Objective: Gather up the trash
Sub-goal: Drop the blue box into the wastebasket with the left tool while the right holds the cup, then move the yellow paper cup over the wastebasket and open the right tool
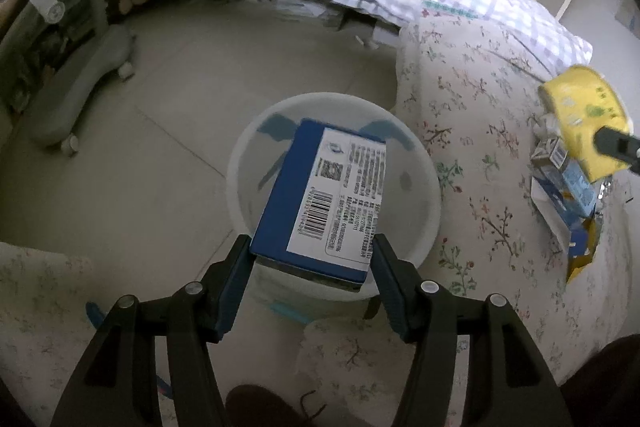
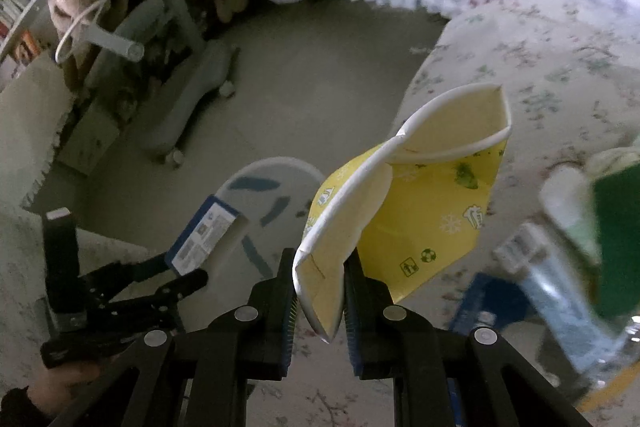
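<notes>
Over the white bin [image 1: 430, 187], at twelve o'clock from my left hand-held gripper [image 1: 312, 251], hangs the blue box [image 1: 320, 195], pinched by its near end between both pads, with most of its length hanging out over the bin's mouth. My right hand-held gripper [image 2: 320, 291] is clenched on a crushed yellow paper cup [image 2: 408, 195], held above the flowered bed [image 2: 540, 75] with the bin at about eleven o'clock.

My worry is the box: it is long next to the bin's opening, so if I let go while it is tilted, it may catch the rim and tip out onto the floor [image 1: 168, 75]. The cup is gripped only by a folded edge, which looks flimsy; a quick swing could slip it free short of the bin. More litter [image 1: 568, 187] lies on the bed at three o'clock, easy to brush with my right arm.
</notes>
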A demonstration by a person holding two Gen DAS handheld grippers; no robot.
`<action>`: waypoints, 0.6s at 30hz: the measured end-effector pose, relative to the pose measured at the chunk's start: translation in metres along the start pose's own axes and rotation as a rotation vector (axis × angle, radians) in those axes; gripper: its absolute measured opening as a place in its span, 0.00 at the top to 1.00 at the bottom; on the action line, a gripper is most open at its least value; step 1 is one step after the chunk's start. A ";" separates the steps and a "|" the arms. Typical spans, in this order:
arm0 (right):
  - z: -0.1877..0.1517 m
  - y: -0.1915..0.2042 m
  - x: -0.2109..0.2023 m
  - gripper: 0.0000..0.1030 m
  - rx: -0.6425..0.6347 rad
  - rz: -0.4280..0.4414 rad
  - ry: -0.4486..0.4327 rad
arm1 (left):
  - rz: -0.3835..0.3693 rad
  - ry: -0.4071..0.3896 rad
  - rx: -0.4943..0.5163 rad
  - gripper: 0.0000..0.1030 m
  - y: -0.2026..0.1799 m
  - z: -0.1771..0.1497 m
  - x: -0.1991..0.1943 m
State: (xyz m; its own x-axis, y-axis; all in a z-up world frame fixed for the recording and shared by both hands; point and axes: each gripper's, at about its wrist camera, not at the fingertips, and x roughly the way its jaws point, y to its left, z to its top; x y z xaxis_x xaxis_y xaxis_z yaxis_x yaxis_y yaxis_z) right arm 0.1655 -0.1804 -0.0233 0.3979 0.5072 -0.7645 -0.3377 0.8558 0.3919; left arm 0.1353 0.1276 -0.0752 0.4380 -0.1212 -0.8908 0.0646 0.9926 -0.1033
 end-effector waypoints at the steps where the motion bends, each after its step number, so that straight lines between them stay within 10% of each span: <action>1: -0.001 0.002 0.003 0.82 -0.003 0.001 0.005 | 0.007 -0.001 -0.005 0.37 0.002 -0.001 0.000; 4: -0.001 0.006 0.015 0.82 -0.010 0.000 0.020 | 0.062 -0.015 -0.005 0.17 0.003 -0.002 -0.001; 18: -0.009 0.033 0.071 0.82 -0.035 0.025 0.109 | 0.217 -0.007 -0.127 0.08 0.039 -0.030 -0.021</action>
State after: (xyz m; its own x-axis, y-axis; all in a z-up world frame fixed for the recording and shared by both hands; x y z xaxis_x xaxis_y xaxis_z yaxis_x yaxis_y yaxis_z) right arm 0.1746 -0.1168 -0.0693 0.2947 0.5122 -0.8067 -0.3766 0.8381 0.3946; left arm 0.1021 0.1696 -0.0741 0.4354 0.0949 -0.8952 -0.1444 0.9889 0.0346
